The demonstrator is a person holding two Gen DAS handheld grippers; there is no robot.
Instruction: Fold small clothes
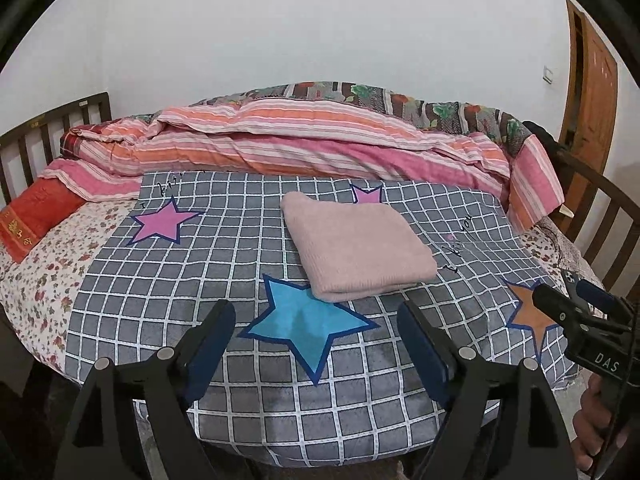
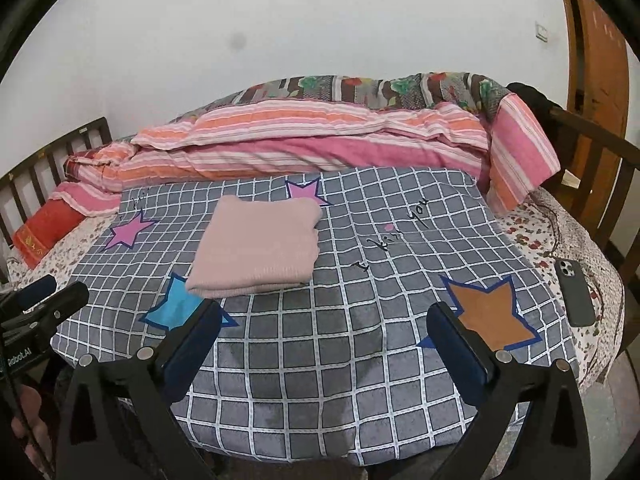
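A pale pink knitted garment lies folded into a thick rectangle on the grey checked blanket with coloured stars. My left gripper hovers in front of it, open, nothing between its blue pads. My right gripper is also open and empty, to the right of the garment's near edge. The right gripper shows at the right edge of the left wrist view, the left gripper at the left edge of the right wrist view. Neither touches the garment.
A rolled pink and orange striped quilt lies behind the blanket, with a red pillow at far left. A dark phone rests on the floral sheet at right. Wooden bed rails and a door stand to the right.
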